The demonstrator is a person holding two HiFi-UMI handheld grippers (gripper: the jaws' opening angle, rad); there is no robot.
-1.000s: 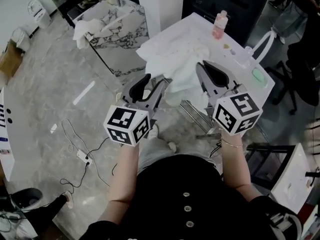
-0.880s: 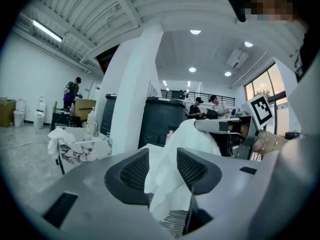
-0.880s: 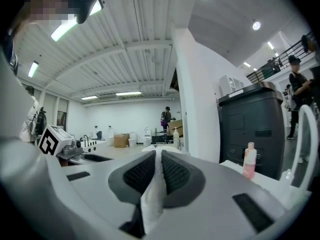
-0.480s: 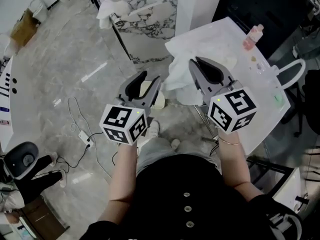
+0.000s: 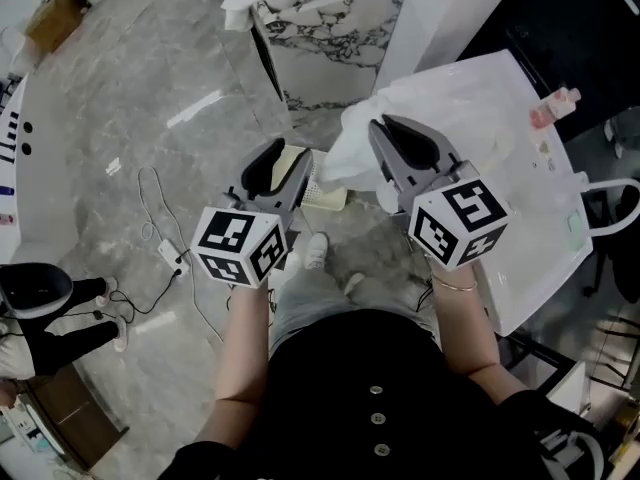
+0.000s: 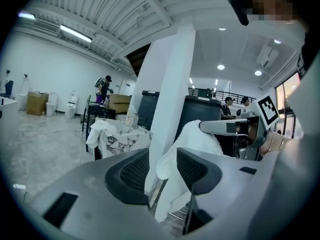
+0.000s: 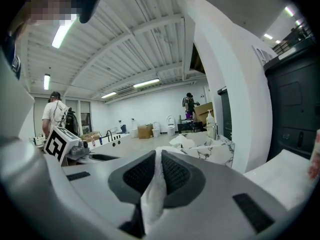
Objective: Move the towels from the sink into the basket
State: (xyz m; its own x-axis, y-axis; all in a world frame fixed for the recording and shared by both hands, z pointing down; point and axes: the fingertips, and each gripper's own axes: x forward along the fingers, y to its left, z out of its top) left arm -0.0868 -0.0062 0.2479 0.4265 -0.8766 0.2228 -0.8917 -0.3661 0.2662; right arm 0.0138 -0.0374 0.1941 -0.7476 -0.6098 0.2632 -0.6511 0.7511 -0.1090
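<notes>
A white-covered table (image 5: 545, 238) stands beside a marble-patterned sink counter (image 5: 330, 28). A white towel (image 5: 348, 150) hangs in the air off the table's corner, clamped in the right gripper (image 5: 383, 128); the left gripper (image 5: 285, 158), just beside it, has its jaws apart

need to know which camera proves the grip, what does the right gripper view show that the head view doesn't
Only the right gripper view: the right gripper up close, jaws pinched shut on the towel, and a soap bottle on the marble counter. Only the head view: a pink bottle on the white table and a power strip on the floor. Both: the towel, the counter and the left gripper.
</notes>
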